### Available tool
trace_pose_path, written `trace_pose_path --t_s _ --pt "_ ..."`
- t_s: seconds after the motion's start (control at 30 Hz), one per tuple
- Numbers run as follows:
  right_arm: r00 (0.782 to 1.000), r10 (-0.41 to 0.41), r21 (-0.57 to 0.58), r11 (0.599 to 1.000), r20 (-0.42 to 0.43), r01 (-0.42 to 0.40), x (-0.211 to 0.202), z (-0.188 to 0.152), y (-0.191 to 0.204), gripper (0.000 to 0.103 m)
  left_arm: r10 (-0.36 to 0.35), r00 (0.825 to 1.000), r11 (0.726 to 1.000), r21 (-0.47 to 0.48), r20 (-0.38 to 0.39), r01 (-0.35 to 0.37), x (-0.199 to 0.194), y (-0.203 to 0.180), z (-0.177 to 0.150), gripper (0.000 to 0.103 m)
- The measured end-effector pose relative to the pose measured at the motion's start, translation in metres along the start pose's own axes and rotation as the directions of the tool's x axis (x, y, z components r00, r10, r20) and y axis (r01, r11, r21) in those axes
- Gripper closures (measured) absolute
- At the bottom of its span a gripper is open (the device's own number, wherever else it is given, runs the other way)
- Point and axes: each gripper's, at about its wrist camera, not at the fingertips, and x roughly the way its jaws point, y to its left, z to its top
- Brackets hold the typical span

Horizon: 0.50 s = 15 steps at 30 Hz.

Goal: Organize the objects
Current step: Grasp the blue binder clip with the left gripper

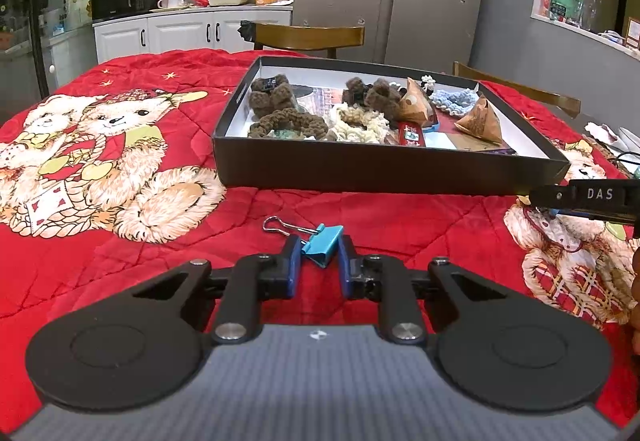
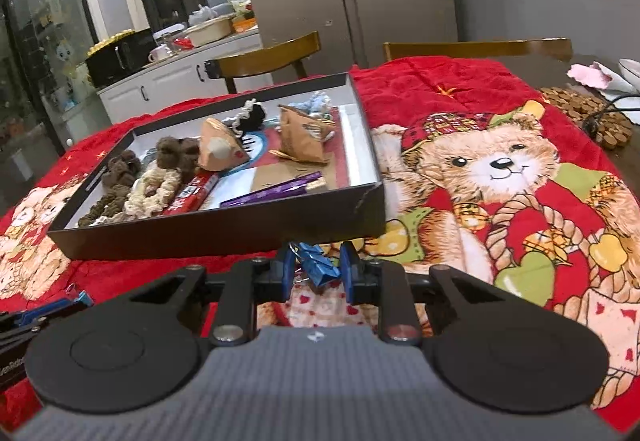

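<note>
Blue binder clip (image 1: 322,245) on red quilt; darker clip (image 2: 318,267) beside box.

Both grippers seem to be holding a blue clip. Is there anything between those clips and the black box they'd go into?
Only the box's own near wall. The left gripper grips a light blue binder clip; the right gripper grips a darker blue clip. Bare red cloth lies between, so each clip must be lifted over the wall.

We look forward from just behind each hand-held gripper, tilted down, close over the table (image 1: 160,225); both views share the box (image 1: 384,169) ahead.
</note>
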Motion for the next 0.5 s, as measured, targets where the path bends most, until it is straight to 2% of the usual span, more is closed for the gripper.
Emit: trace_pose_path --t_s 0.5 --pt "0.997 0.074 0.021 0.997 -0.002 -0.074 -0.006 -0.003 0.013 0.076 0.039 0.999 0.999 0.009 0.002 -0.039 -0.001 -0.001 -0.001 0.080"
